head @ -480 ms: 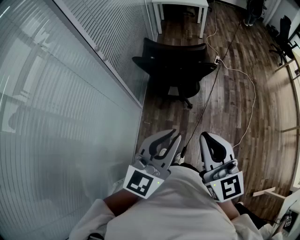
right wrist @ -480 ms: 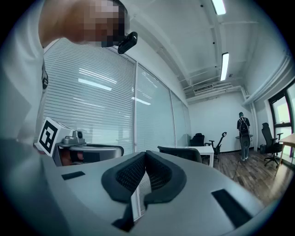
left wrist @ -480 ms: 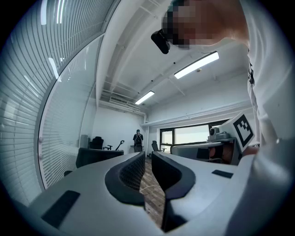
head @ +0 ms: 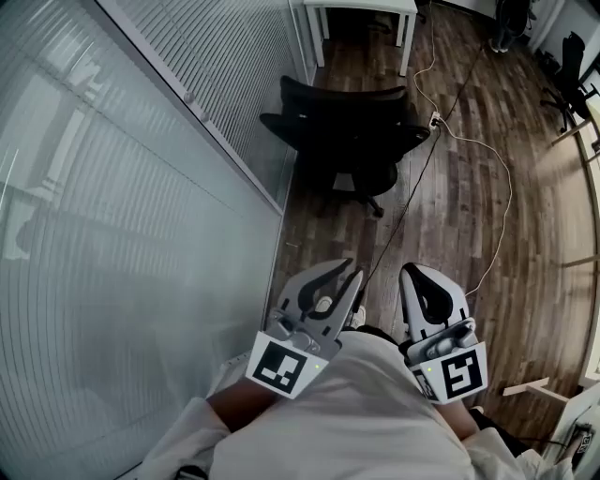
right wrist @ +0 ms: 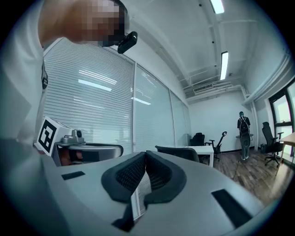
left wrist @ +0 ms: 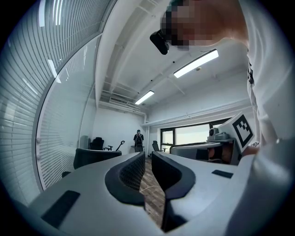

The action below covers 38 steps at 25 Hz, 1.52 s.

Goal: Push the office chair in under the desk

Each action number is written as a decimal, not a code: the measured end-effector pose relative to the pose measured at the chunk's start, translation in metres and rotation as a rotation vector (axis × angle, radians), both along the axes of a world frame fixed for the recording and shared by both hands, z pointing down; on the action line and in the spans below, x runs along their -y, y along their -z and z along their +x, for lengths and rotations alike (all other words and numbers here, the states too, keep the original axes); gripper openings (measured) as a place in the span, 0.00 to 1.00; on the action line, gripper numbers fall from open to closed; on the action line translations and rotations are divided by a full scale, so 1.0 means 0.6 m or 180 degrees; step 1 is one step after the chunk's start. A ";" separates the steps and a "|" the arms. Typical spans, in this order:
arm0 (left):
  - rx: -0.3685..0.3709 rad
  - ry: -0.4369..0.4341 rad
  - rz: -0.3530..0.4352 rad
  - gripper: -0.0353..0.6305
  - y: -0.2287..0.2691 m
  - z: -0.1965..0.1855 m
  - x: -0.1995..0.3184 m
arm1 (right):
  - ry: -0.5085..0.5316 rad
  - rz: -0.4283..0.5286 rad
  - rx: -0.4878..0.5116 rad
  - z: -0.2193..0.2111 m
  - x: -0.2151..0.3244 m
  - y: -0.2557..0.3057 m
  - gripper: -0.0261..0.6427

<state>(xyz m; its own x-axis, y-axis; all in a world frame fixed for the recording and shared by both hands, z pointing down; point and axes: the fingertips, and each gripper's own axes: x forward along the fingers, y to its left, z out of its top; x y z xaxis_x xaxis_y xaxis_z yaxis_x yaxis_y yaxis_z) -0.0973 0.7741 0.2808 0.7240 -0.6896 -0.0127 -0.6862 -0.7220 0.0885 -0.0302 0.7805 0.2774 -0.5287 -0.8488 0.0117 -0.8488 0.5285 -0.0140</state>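
The black office chair (head: 349, 131) stands on the wooden floor beside the glass wall, its back toward me. The white desk (head: 364, 7) is beyond it at the top edge. Both grippers are held close to my chest, far short of the chair. My left gripper (head: 354, 273) has its jaws almost together, with only a thin slit and nothing in it. My right gripper (head: 419, 272) is shut and empty. The chair (left wrist: 96, 157) shows left of the left gripper (left wrist: 148, 156). In the right gripper view the chair (right wrist: 177, 152) and desk (right wrist: 203, 149) lie past the right gripper (right wrist: 145, 155).
A glass partition with blinds (head: 141, 187) runs along the left. A white cable (head: 489, 159) and a black cable (head: 408, 211) trail over the floor right of the chair. More chairs (head: 568, 58) stand at the far right. A person with a backpack (right wrist: 243, 133) stands far off.
The chair sits slightly higher and further left in the head view, as from a small shift of the camera. Both grippers look the same.
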 end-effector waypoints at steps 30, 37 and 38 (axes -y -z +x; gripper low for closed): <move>0.0153 0.0003 0.0040 0.15 -0.020 0.045 0.050 | 0.0035 0.0065 0.0075 0.037 0.054 -0.008 0.09; 0.0214 0.0027 0.0060 0.15 -0.034 0.028 0.130 | 0.0067 0.0066 -0.0088 0.023 0.125 -0.024 0.09; 0.0207 0.0041 0.0054 0.15 -0.034 0.027 0.142 | 0.0068 0.0059 -0.0107 0.023 0.136 -0.024 0.09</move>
